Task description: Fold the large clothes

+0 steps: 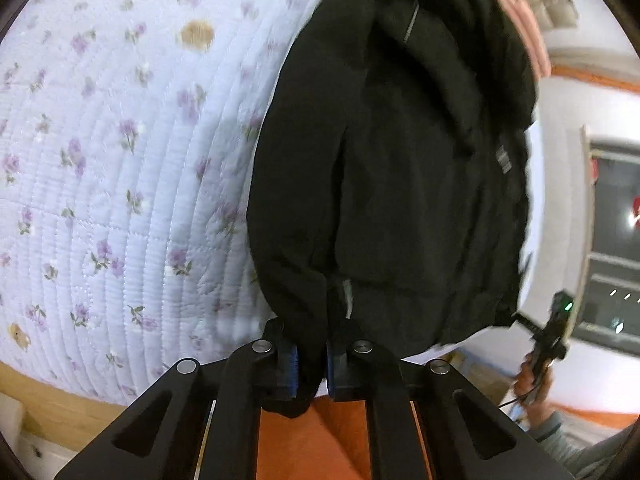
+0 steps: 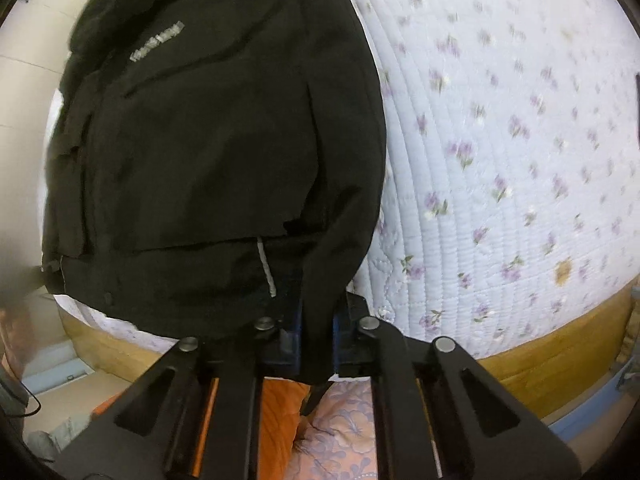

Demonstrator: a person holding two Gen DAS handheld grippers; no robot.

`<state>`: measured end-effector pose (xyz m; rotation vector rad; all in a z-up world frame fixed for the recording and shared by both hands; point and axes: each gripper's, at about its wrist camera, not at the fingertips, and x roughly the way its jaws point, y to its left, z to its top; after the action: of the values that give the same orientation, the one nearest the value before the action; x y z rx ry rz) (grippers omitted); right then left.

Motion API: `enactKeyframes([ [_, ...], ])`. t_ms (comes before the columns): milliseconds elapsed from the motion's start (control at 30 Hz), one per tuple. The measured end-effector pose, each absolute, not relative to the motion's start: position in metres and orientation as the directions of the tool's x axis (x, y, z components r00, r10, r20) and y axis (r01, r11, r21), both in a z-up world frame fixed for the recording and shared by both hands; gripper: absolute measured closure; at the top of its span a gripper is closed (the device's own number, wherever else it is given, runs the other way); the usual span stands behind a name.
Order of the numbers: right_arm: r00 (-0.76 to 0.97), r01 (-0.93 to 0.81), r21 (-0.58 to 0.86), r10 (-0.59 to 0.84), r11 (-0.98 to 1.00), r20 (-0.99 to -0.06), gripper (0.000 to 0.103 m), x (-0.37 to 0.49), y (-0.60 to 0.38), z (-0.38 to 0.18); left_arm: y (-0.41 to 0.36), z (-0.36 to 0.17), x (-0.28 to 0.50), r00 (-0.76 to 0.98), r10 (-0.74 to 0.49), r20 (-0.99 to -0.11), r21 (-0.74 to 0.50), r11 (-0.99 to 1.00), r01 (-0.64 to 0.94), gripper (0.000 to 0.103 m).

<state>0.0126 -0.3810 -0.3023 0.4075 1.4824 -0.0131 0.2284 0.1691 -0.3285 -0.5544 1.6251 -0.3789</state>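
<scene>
A large black jacket (image 1: 400,160) with grey reflective strips lies on the quilted floral bedspread (image 1: 120,160); it also shows in the right wrist view (image 2: 208,140). My left gripper (image 1: 310,364) is shut on a fold of the jacket's near edge, by a sleeve end. My right gripper (image 2: 318,340) is shut on a sleeve cuff at the jacket's near hem. In the left wrist view my right gripper (image 1: 554,332) shows far right, in the person's hand.
The bedspread (image 2: 500,140) spreads wide beside the jacket. The wooden bed frame (image 2: 540,360) runs along the near edge. Orange cloth (image 1: 312,440) and a floral pink cloth (image 2: 344,432) lie below the grippers. A dark window (image 1: 616,240) is at right.
</scene>
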Motion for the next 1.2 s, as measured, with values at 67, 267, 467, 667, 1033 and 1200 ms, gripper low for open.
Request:
enactKeyframes([
  [67,0.121,0.238,0.267,0.245,0.934,-0.962,0.096,0.017,-0.376,-0.284,0.175,-0.312,0.235,-0.036,-0.583,-0.812,-0.574,0.807,-0.142,0.094],
  [267,0.223,0.194,0.331,0.287,0.923,-0.932,0.096,0.041,-0.387,-0.219,0.172,-0.244,0.276,0.108,-0.616,-0.781,-0.624,0.778,-0.074,0.094],
  [467,0.357,0.144,0.393,0.322,0.908,-0.877,0.096,0.085,-0.4,-0.167,0.157,-0.188,0.332,0.25,-0.626,-0.739,-0.641,0.767,0.024,0.094],
  [667,0.466,0.11,0.435,0.34,0.894,-0.817,0.096,0.154,-0.425,-0.138,0.154,-0.148,0.403,0.37,-0.606,-0.704,-0.62,0.779,0.095,0.093],
  [1033,0.499,0.171,0.428,0.297,0.887,-0.814,0.095,0.353,-0.446,-0.173,0.107,-0.172,0.574,0.499,-0.467,-0.73,-0.528,0.849,0.024,0.093],
  [1200,0.379,0.259,0.429,0.317,0.866,-0.869,0.094,0.404,-0.451,-0.245,0.081,-0.262,0.62,0.392,-0.335,-0.857,-0.405,0.908,-0.109,0.091],
])
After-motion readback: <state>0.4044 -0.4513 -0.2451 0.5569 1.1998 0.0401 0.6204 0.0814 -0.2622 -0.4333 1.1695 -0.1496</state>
